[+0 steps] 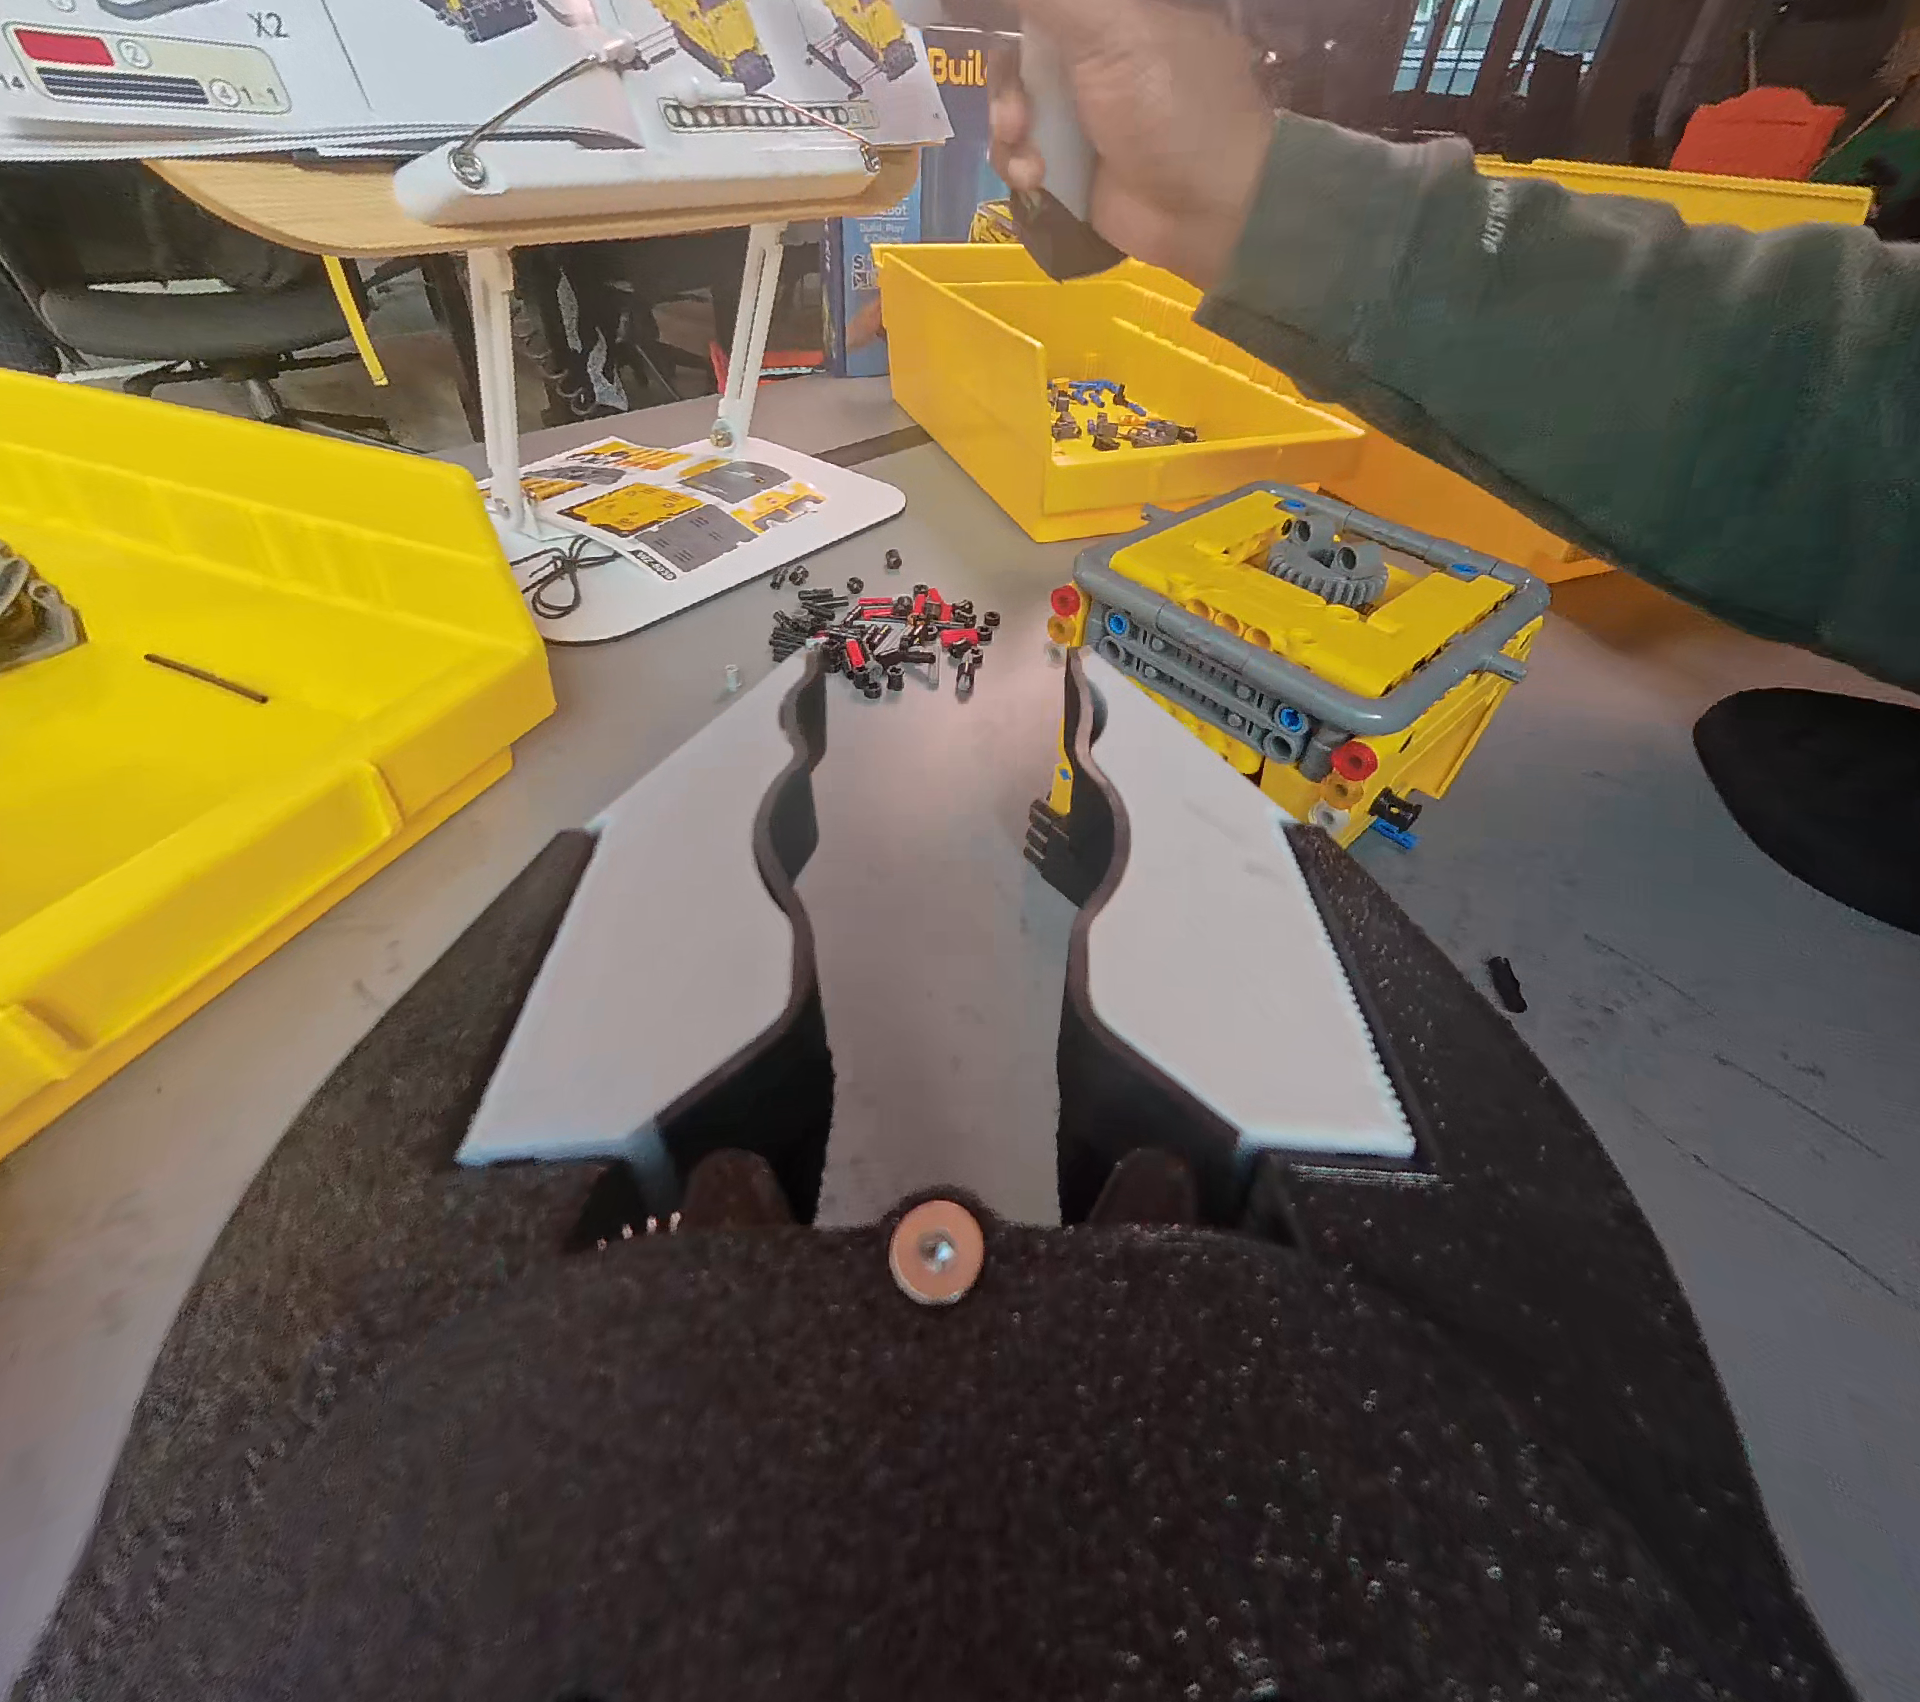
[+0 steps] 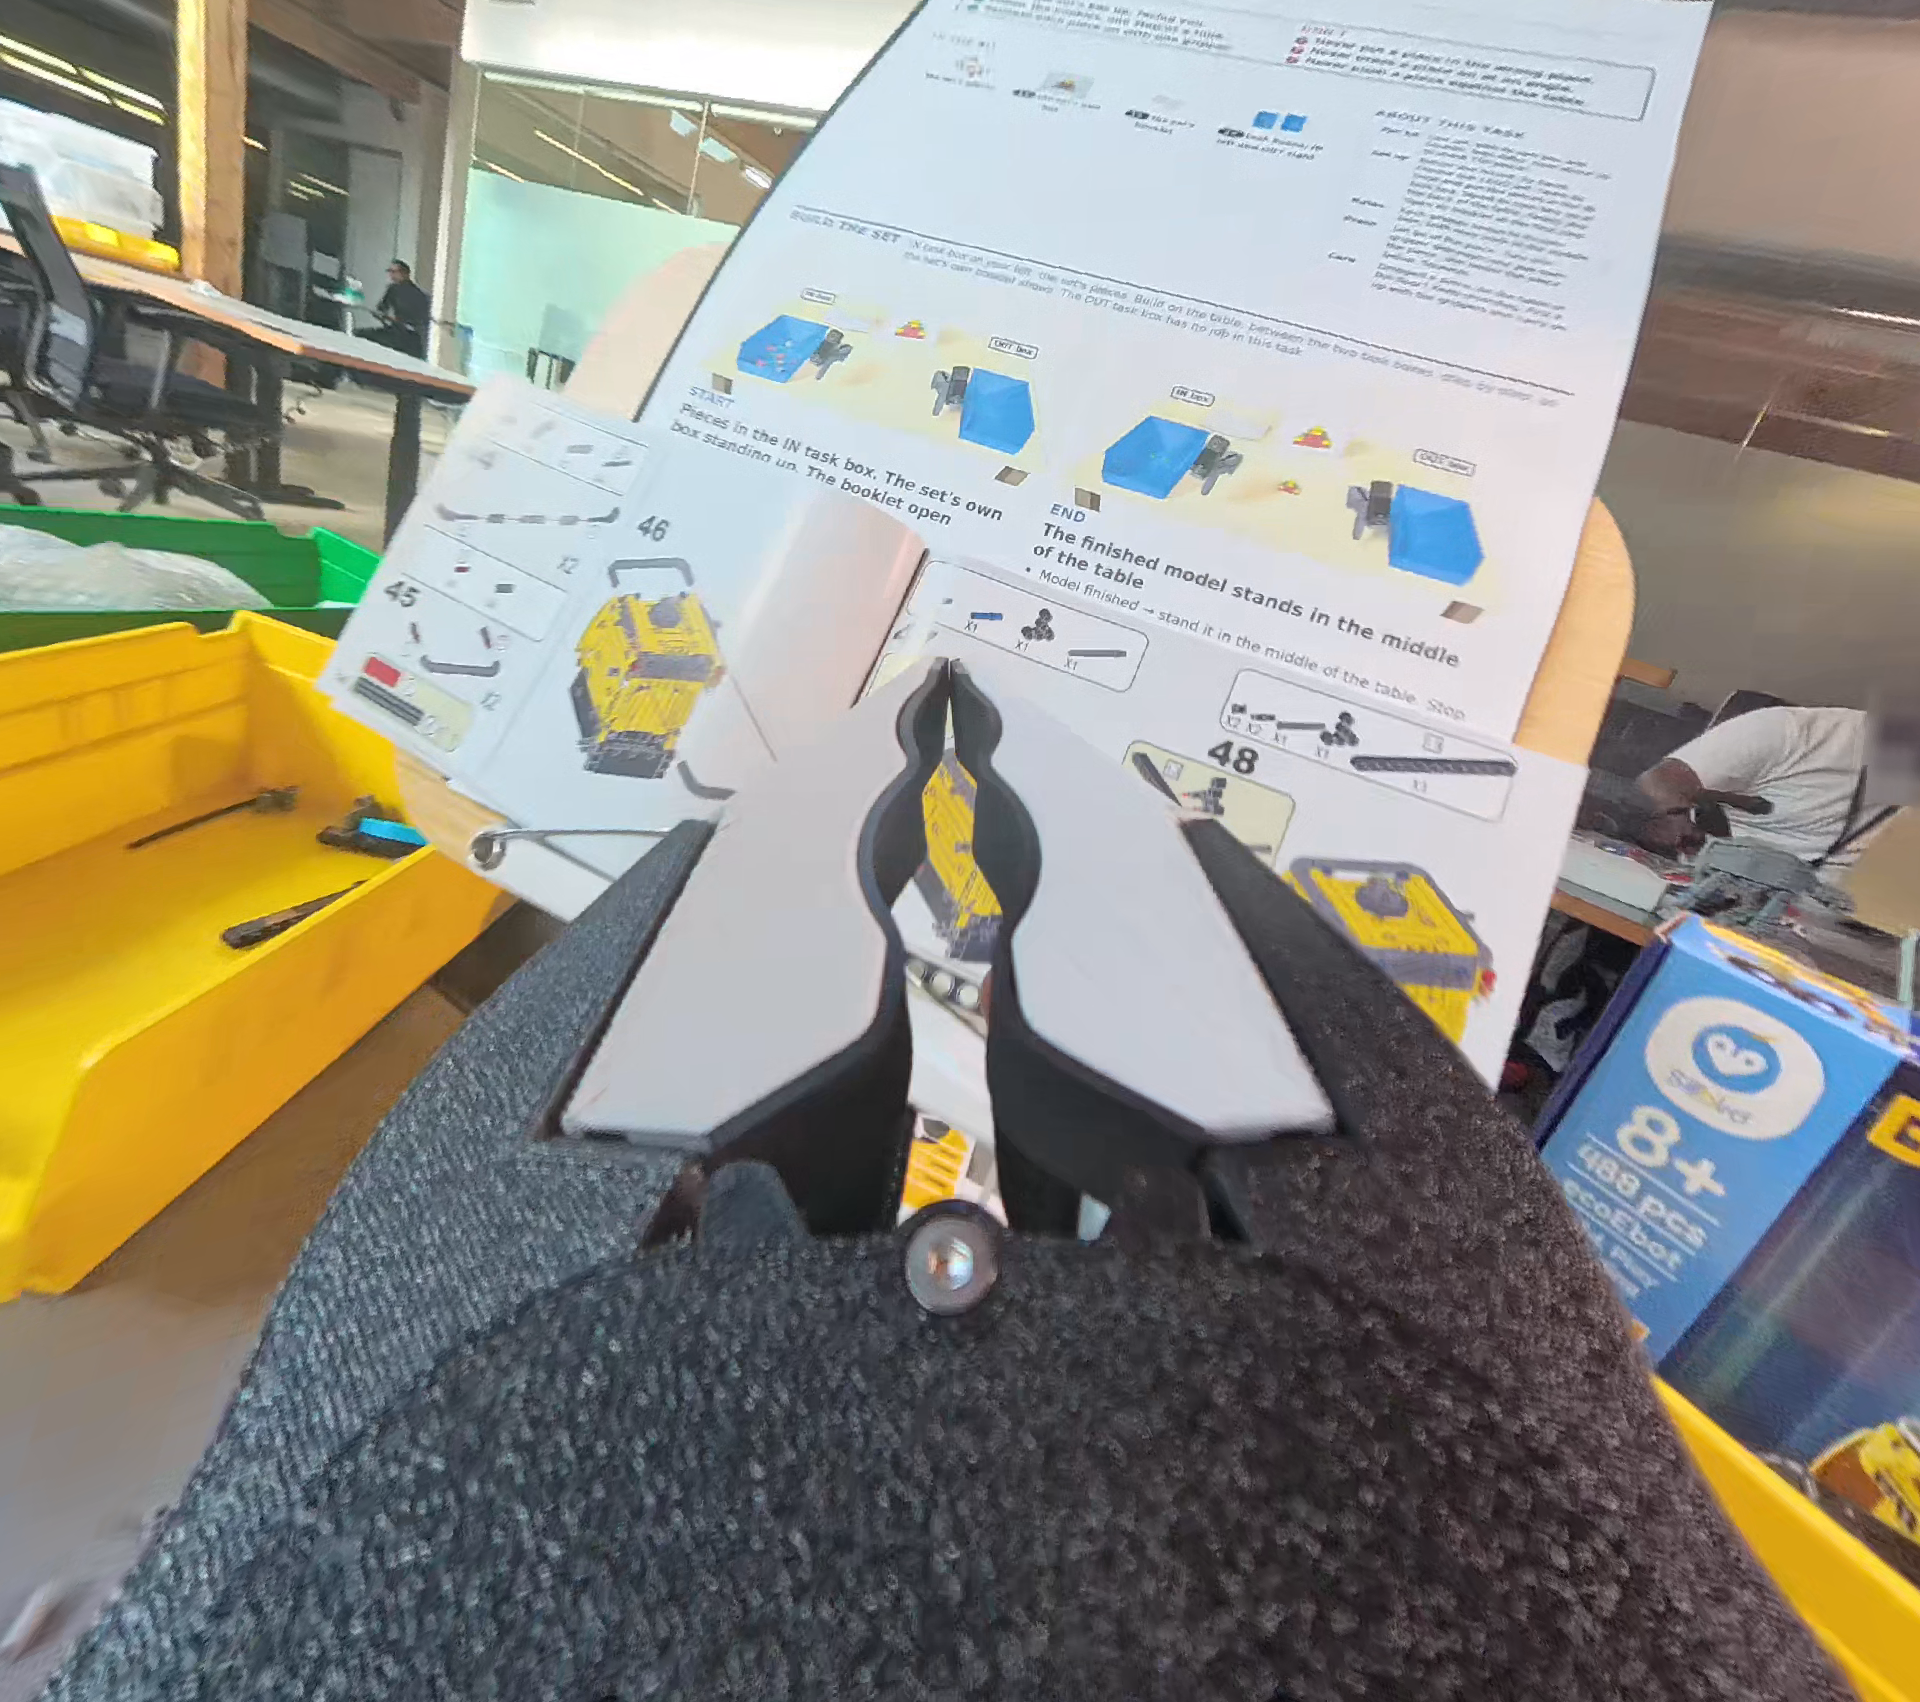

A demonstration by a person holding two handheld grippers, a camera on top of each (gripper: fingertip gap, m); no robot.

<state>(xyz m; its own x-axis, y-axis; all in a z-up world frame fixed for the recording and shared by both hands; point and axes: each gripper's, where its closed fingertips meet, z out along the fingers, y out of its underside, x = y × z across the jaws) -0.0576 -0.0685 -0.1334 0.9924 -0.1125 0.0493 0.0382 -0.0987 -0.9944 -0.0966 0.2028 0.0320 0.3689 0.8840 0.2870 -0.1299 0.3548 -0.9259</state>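
Yellow bins [image 1: 208,717] flanking grey surface [image 1: 1558,1185]. Instruction booklet [image 2: 1143,821] propped on stand, just ahead of right gripper [image 2: 948,678], jaws closed, nothing visibly held. Yellow brick model [image 1: 1309,644] just right of left gripper [image 1: 940,665], jaws open, empty. Small black and red pins [image 1: 894,624] scattered just beyond its tips.

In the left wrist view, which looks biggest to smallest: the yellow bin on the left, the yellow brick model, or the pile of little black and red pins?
As they look in that view:
1. Yellow bin, though it sits nearest the camera, which inflates it.
2. Brick model.
3. Pin pile, clearly smallest.
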